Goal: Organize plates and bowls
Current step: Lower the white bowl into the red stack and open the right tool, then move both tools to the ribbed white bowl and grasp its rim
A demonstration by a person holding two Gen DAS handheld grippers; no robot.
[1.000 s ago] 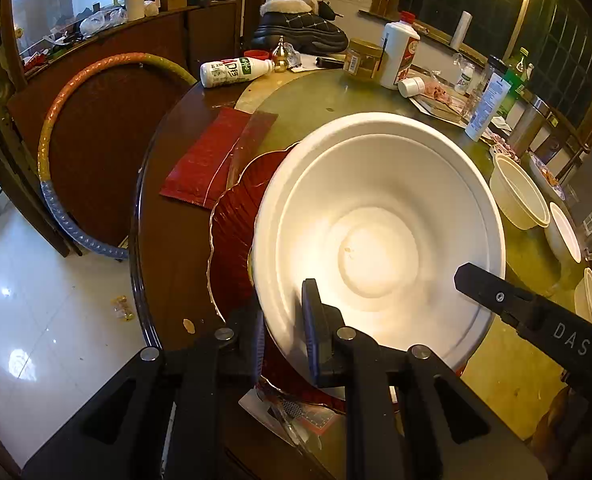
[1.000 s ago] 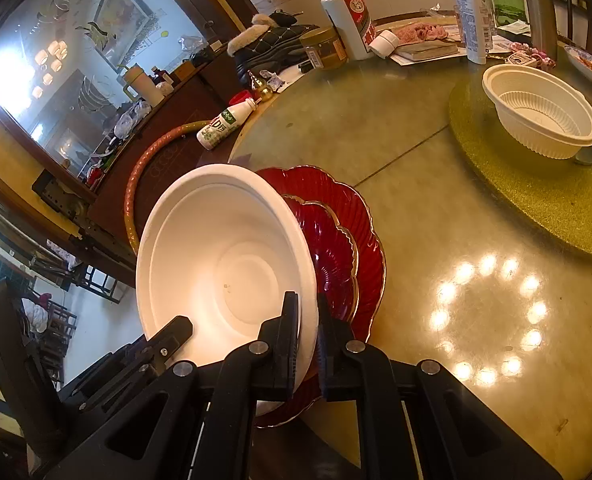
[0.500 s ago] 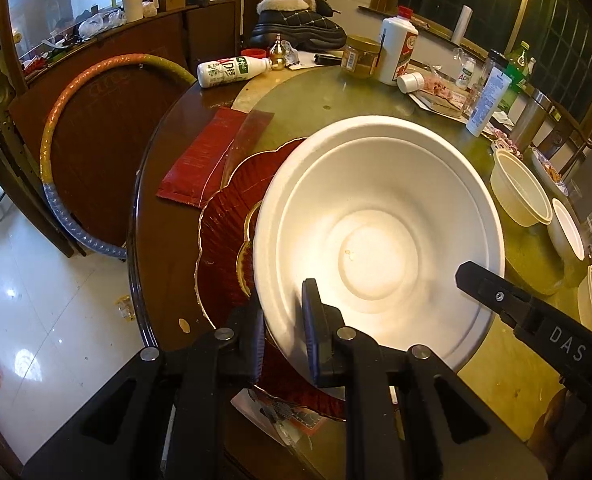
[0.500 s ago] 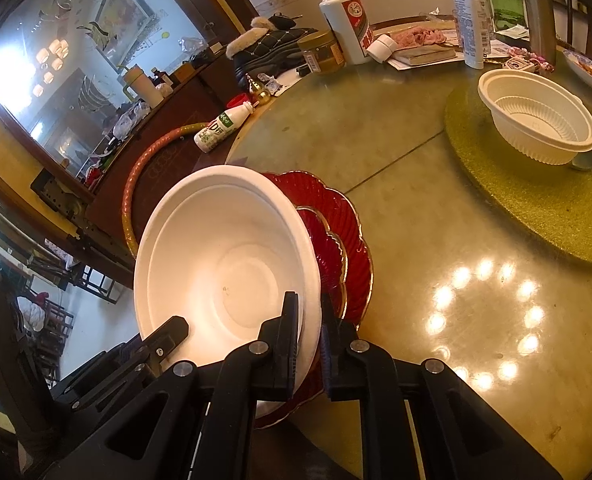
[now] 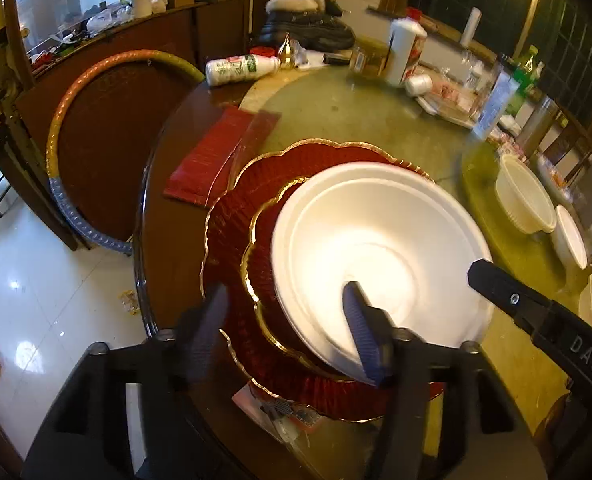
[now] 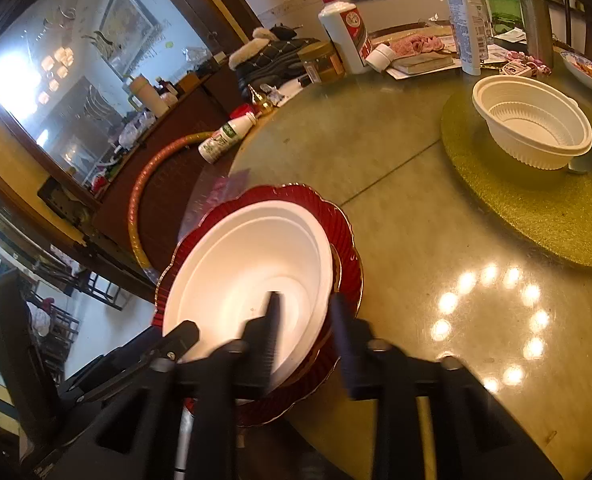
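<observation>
A large white bowl (image 5: pixel 380 248) rests on a small red gold-rimmed plate (image 5: pixel 262 240), which lies on a larger red plate (image 5: pixel 232 208). My left gripper (image 5: pixel 284 324) is open, its fingers astride the bowl's near rim, one inside the bowl and one outside over the plates. In the right wrist view the white bowl (image 6: pixel 248 272) sits on the red plates (image 6: pixel 344 236). My right gripper (image 6: pixel 308 332) is open too, its fingers either side of the bowl's rim.
A ribbed white bowl (image 6: pixel 532 124) stands on a green mat (image 6: pixel 536 216) at the right, with more white bowls (image 5: pixel 570 240) beside it. Bottles, jars and papers crowd the table's far side (image 6: pixel 344 28). A red packet (image 5: pixel 212 156) lies left of the plates.
Both grippers were shut on the bowl's rim and holding it up; the bowl has come down onto the red plates and both grippers have opened.
</observation>
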